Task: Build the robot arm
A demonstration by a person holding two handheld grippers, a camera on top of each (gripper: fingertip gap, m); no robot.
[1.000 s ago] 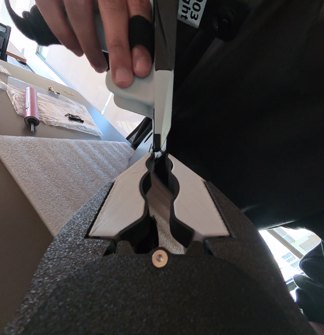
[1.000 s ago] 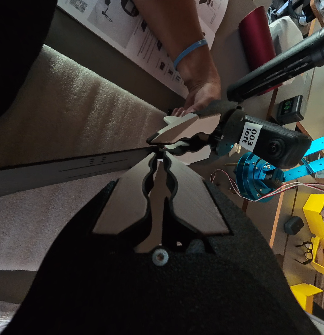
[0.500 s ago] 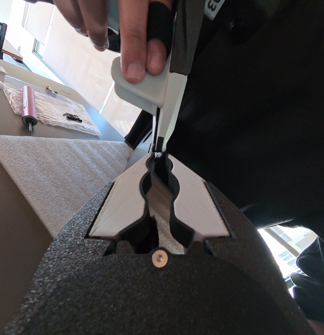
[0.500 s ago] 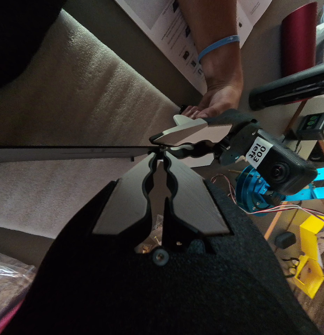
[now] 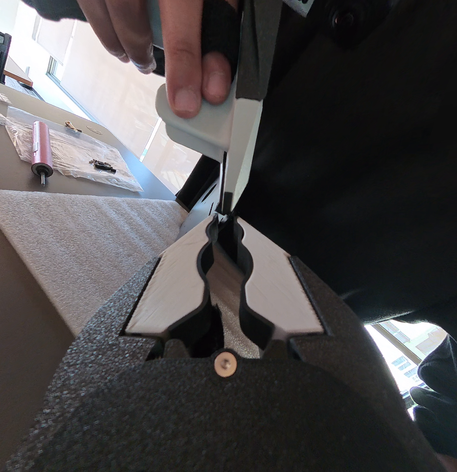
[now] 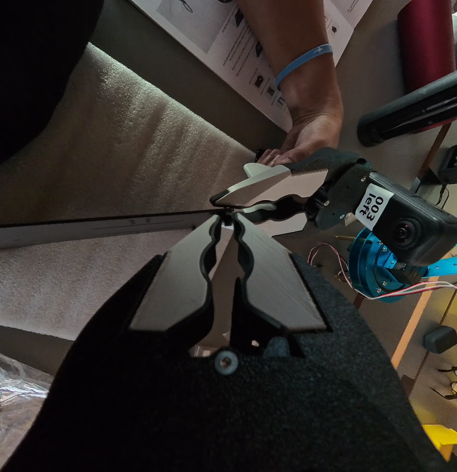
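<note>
Here, the left gripper (image 5: 225, 217) and right gripper (image 6: 227, 219) are both clamping closed jaws on one corner of a thin dark panel (image 6: 94, 226), tips nearly touching, above a white foam sheet (image 5: 81, 229). Farther off, a pink screwdriver (image 5: 42, 148) is lying on the surface (image 5: 12, 176).

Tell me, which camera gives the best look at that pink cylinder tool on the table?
The left wrist view: the pink cylinder tool lies whole on a clear plastic bag beyond the white foam sheet. The right wrist view does not show it.
</note>
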